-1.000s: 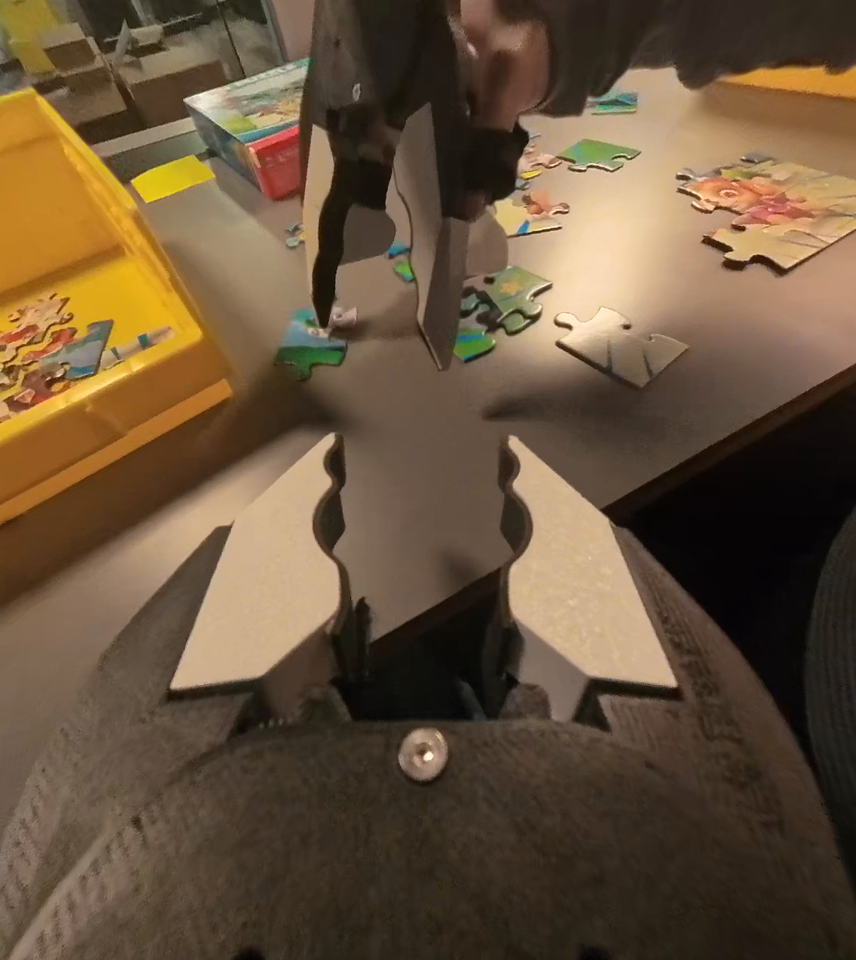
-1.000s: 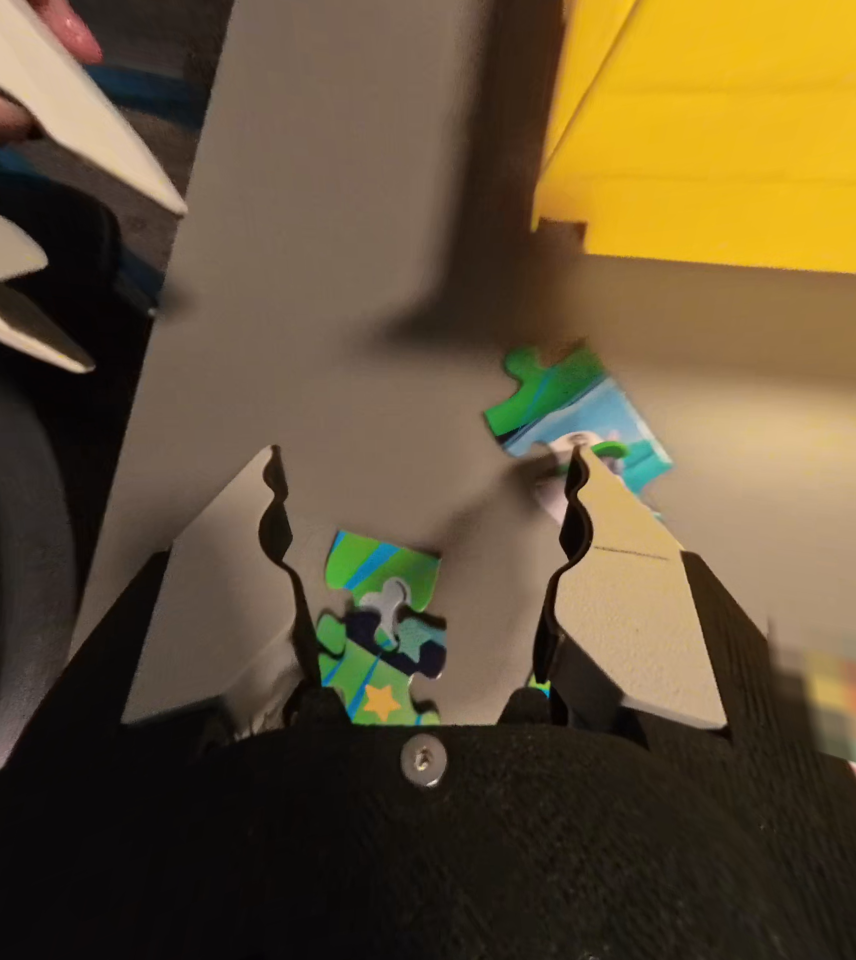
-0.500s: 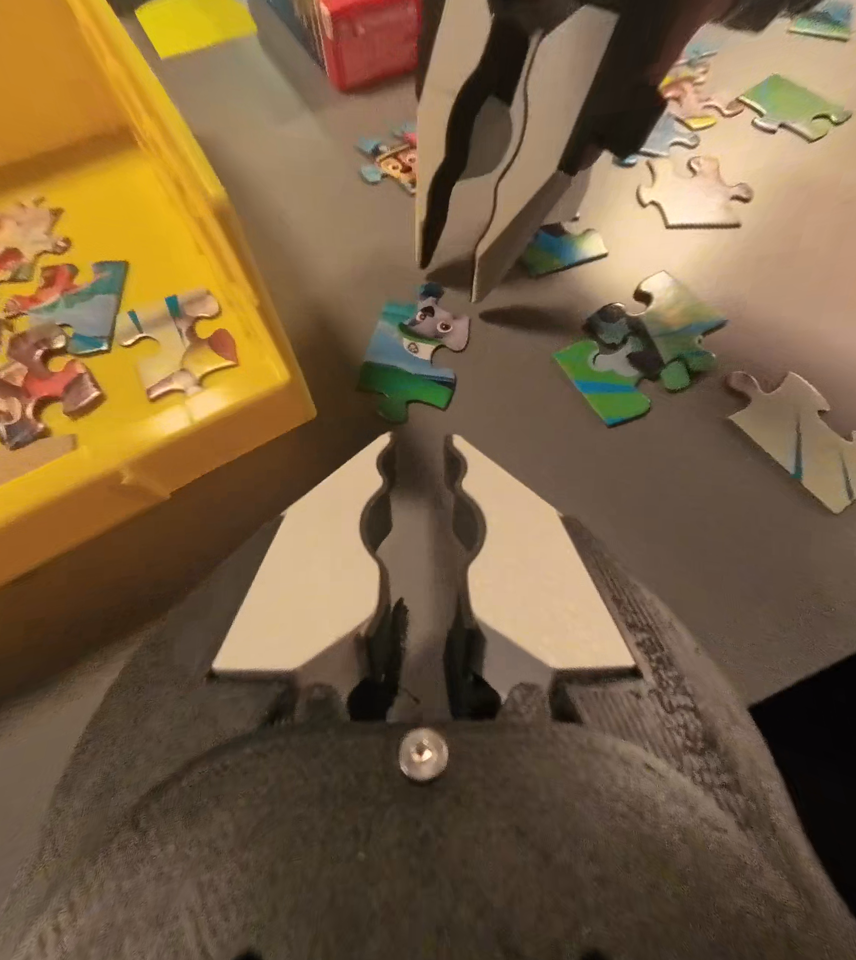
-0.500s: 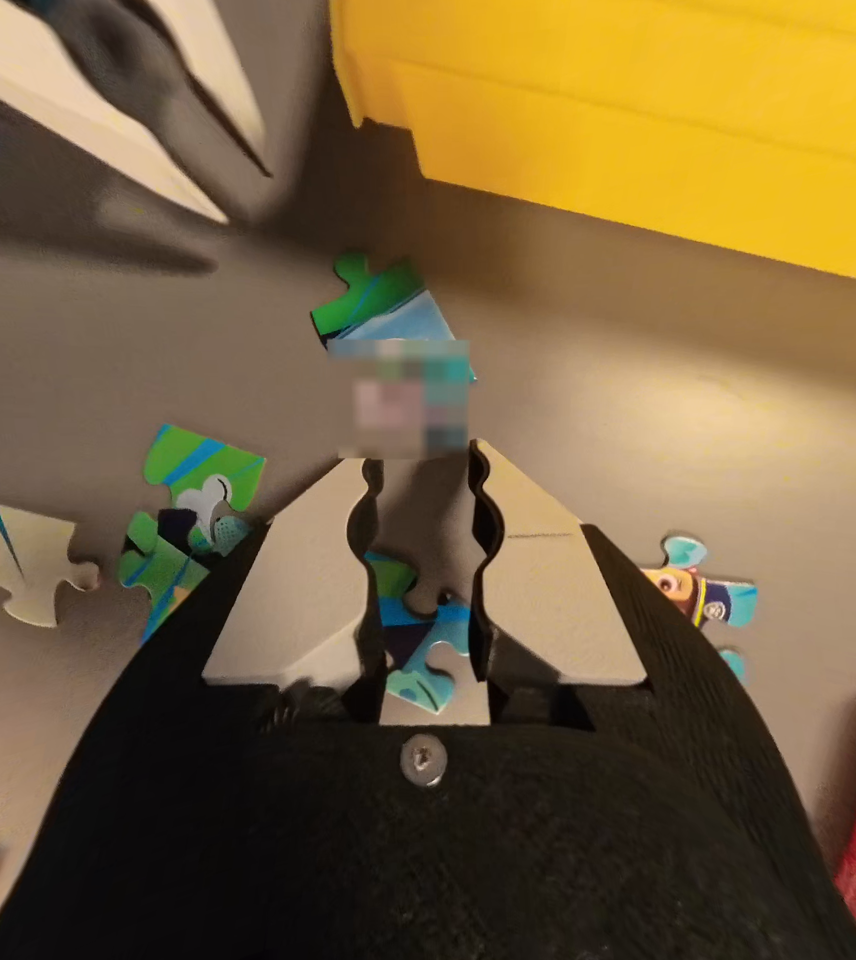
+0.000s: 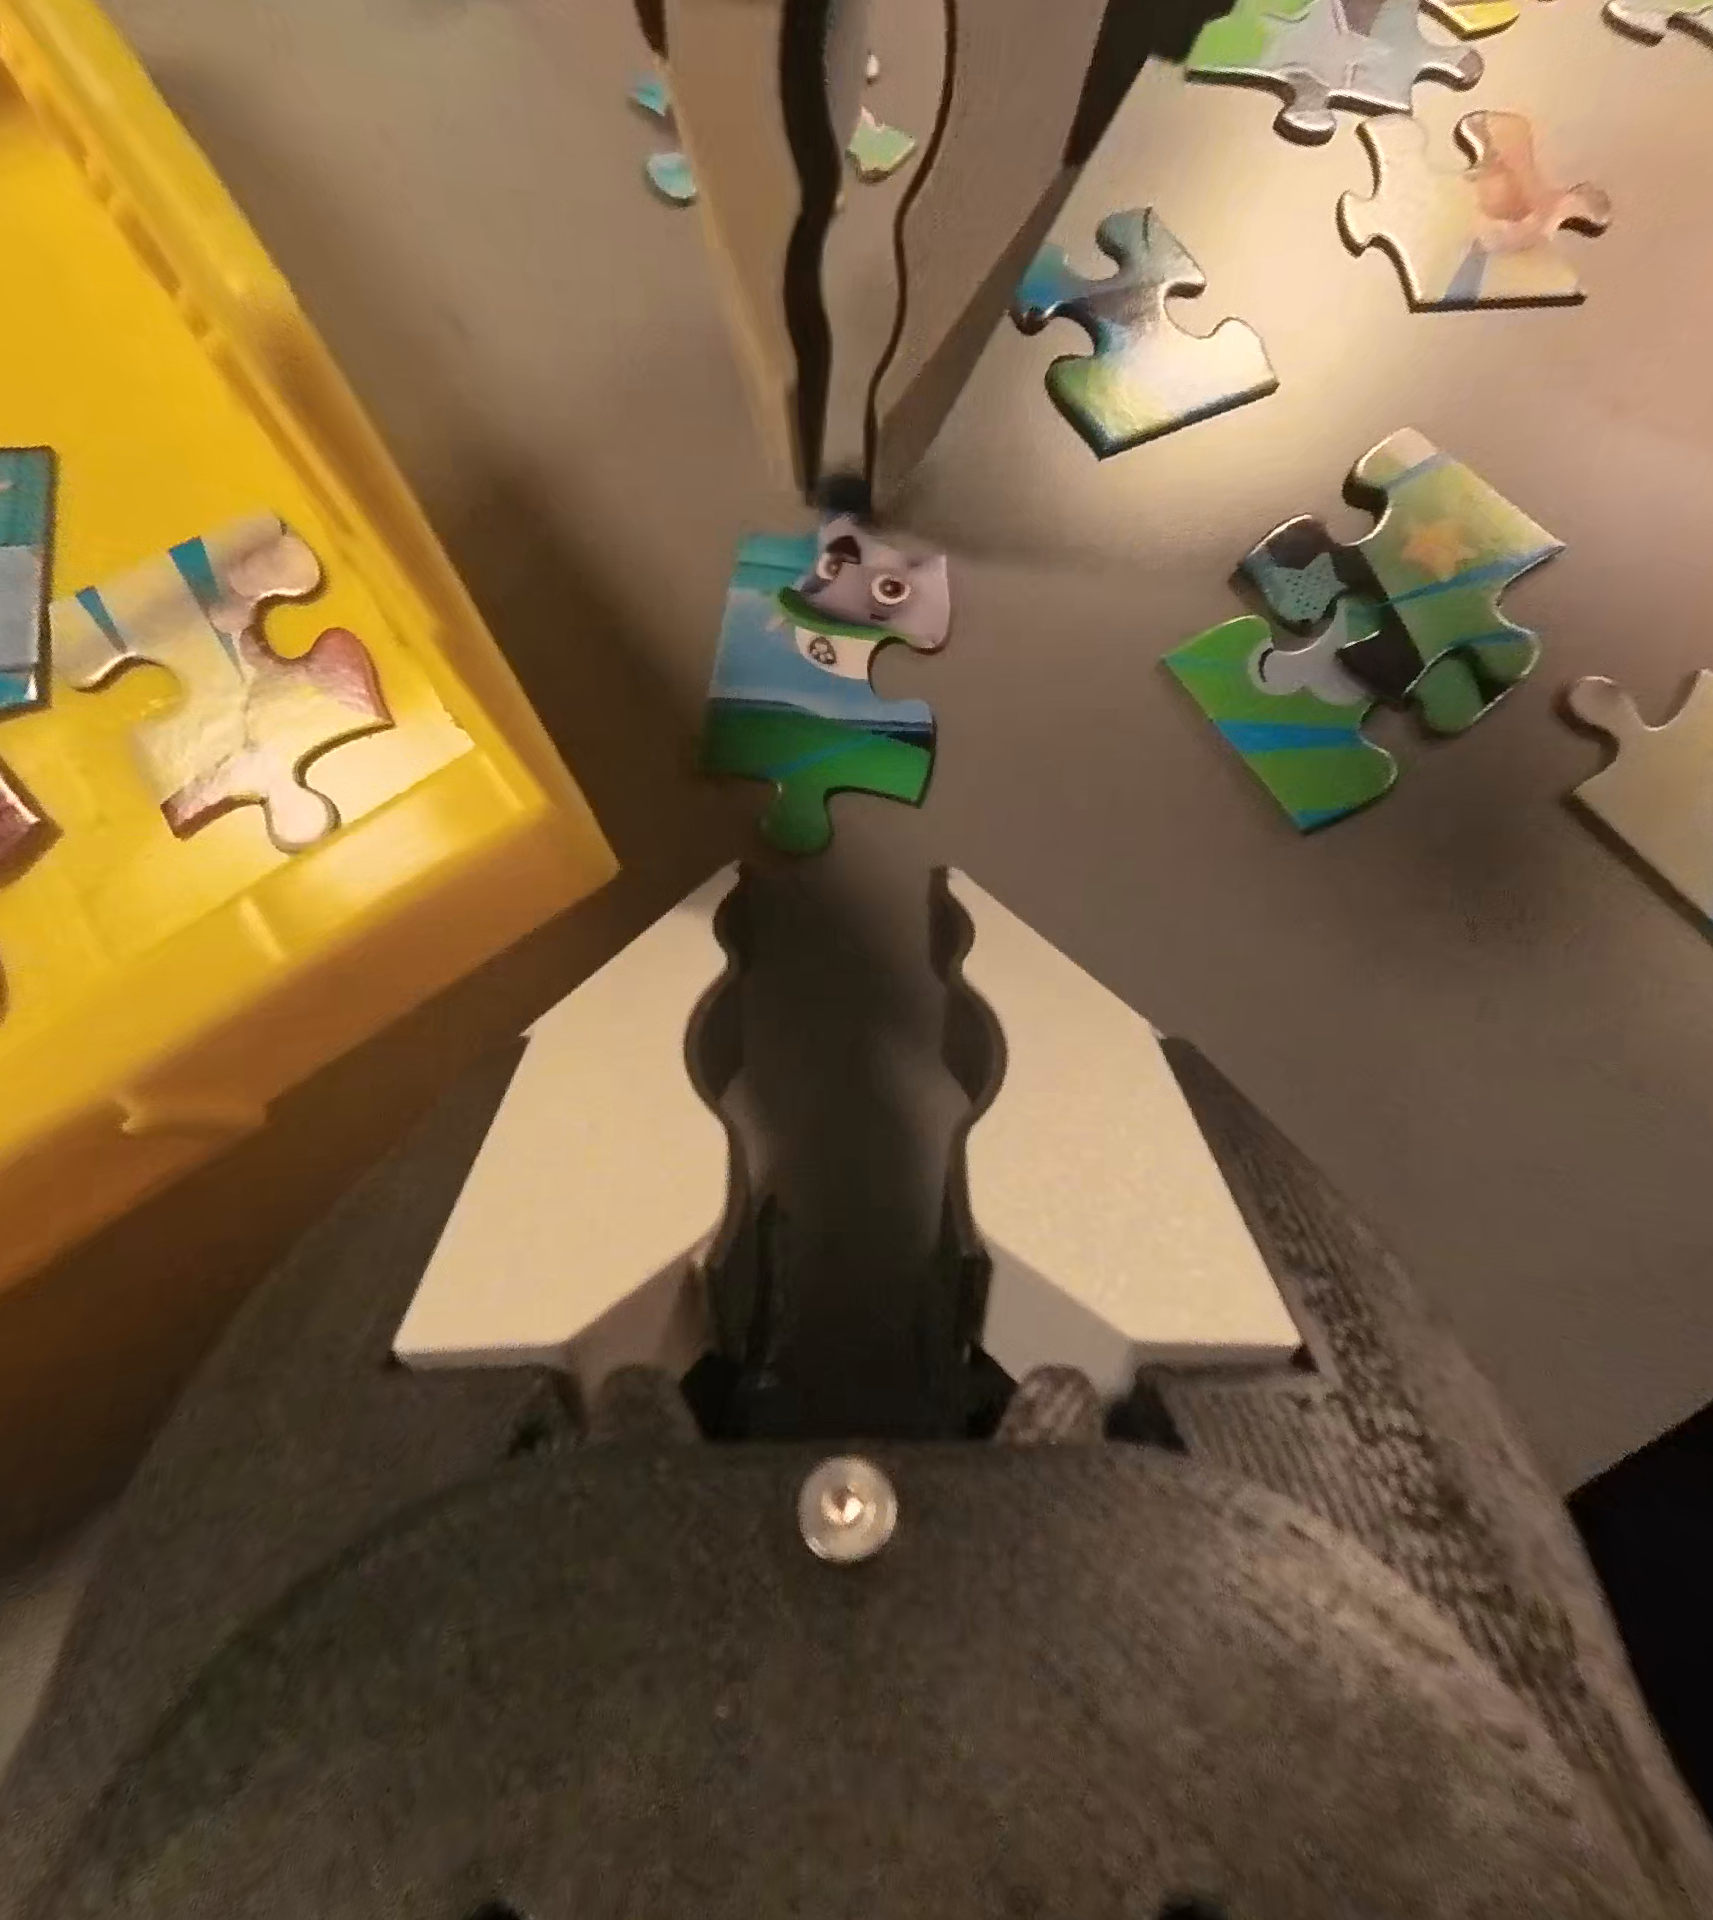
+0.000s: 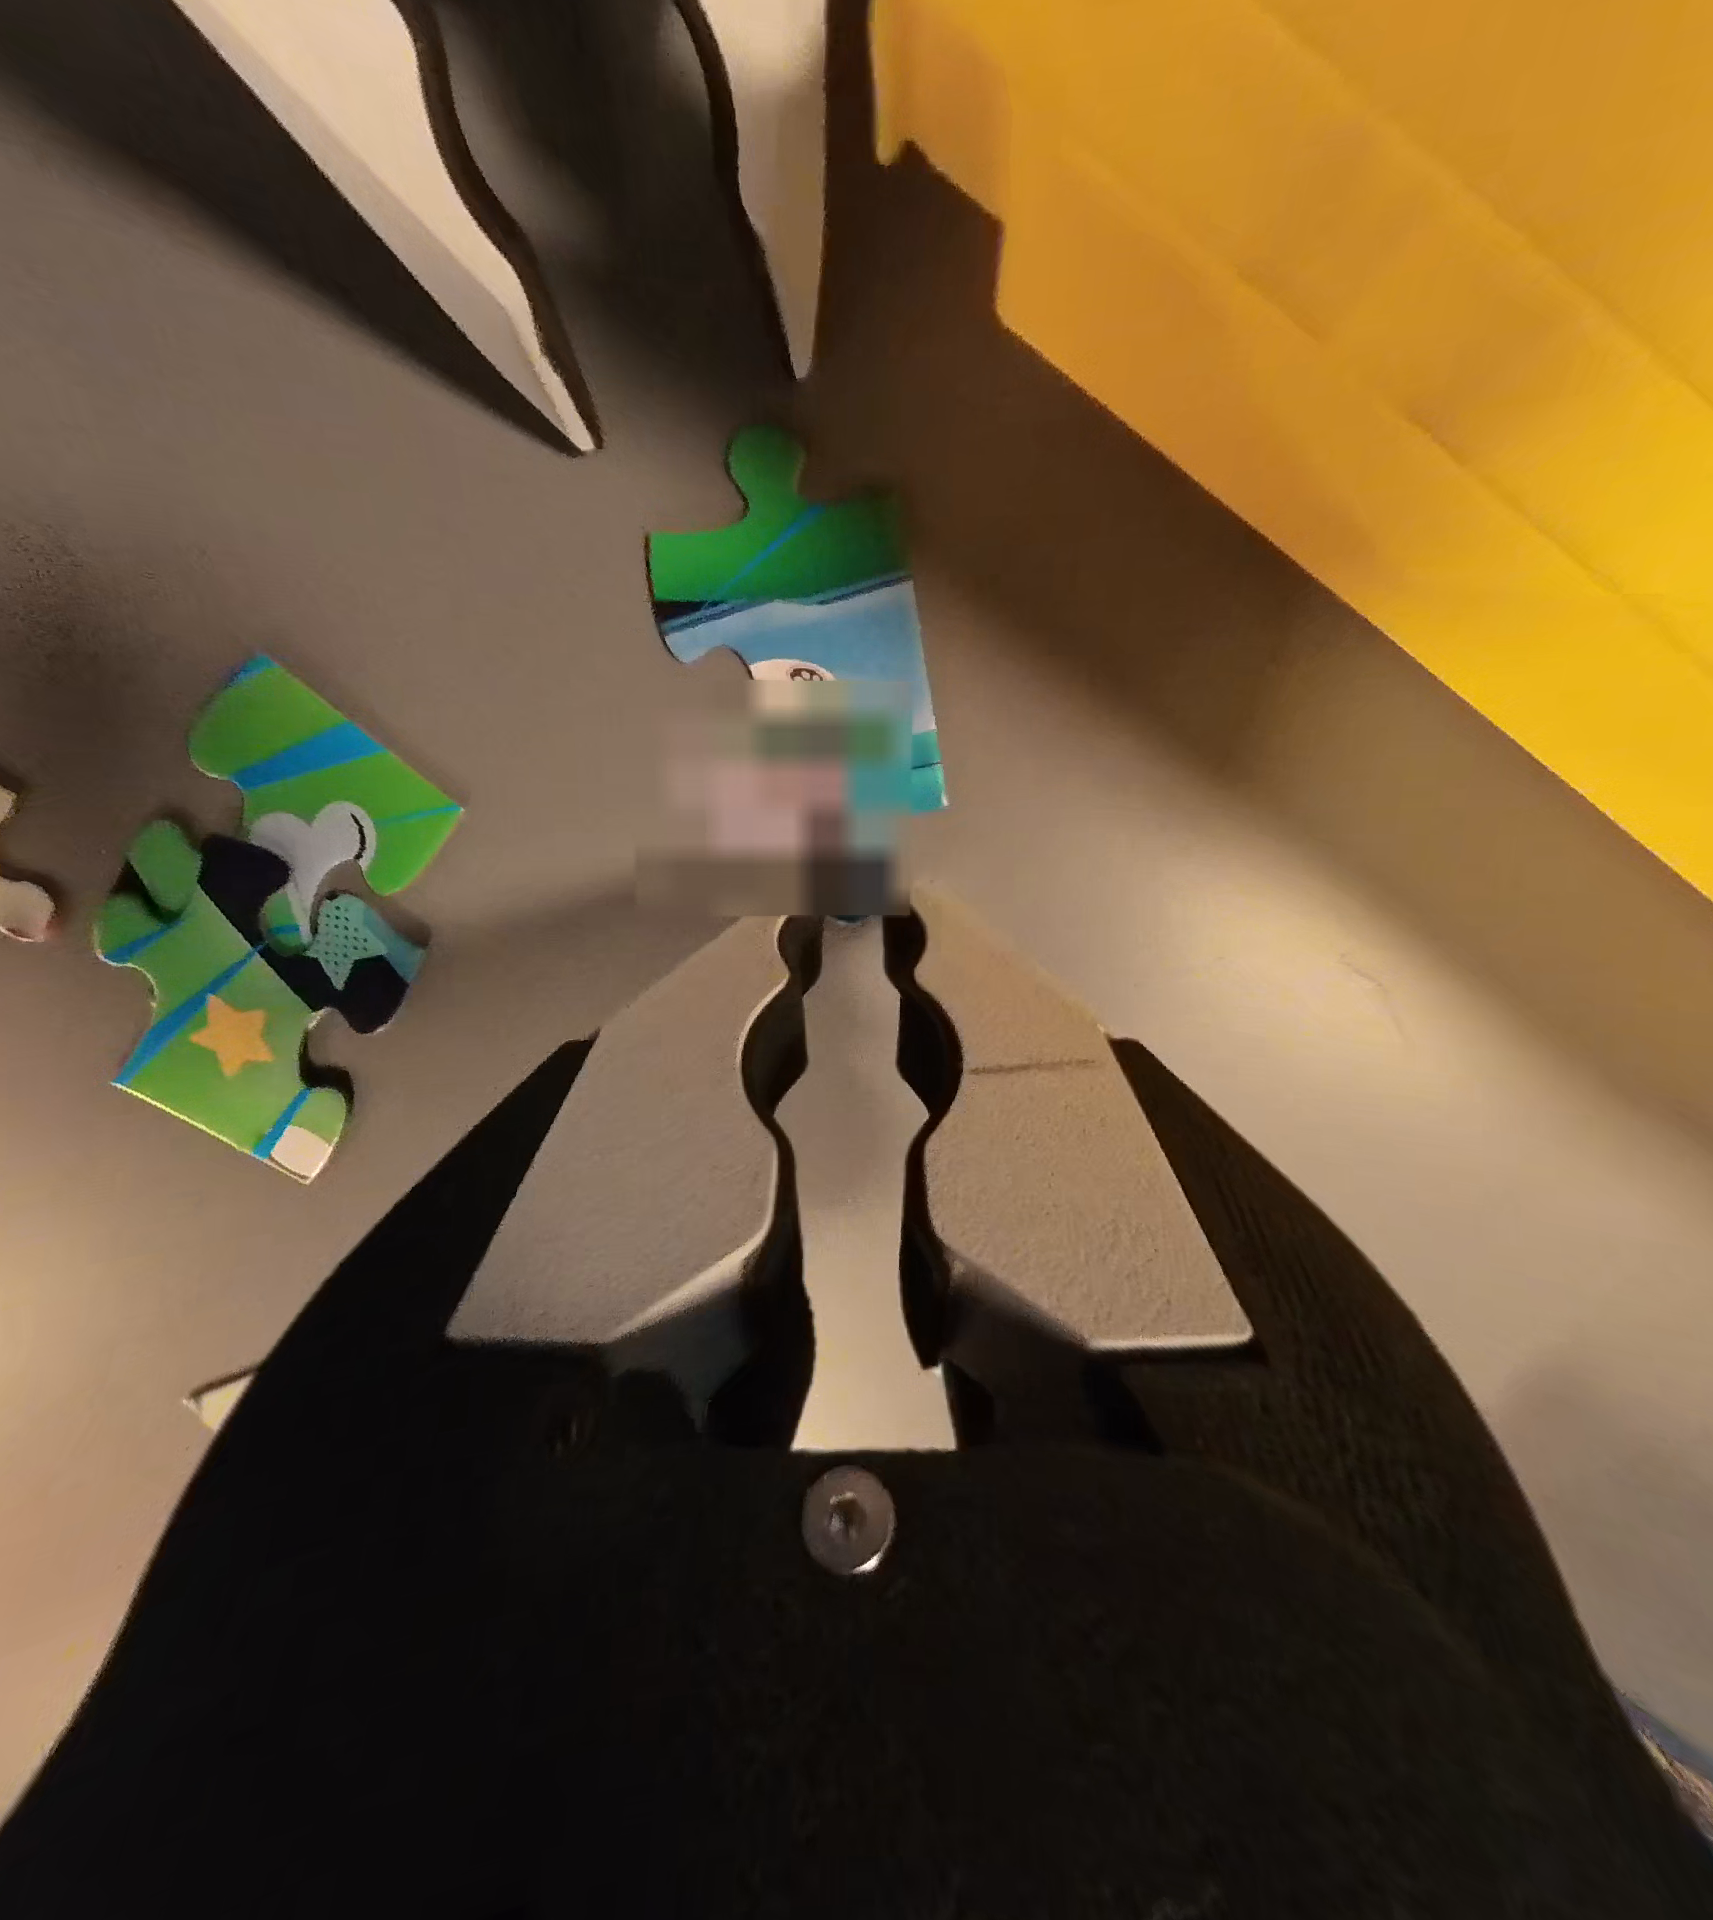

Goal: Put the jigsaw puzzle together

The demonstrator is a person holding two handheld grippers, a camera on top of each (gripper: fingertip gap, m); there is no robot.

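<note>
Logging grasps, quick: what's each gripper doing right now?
Left gripper: open, empty, just short of the puzzle piece.
Right gripper: closed on that puzzle piece's tab.

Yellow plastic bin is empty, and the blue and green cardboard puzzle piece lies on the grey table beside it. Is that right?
Not quite. The yellow plastic bin is not empty: the left wrist view shows several cardboard puzzle pieces lying in it. The blue and green cardboard puzzle piece does lie on the grey table beside it.
</note>
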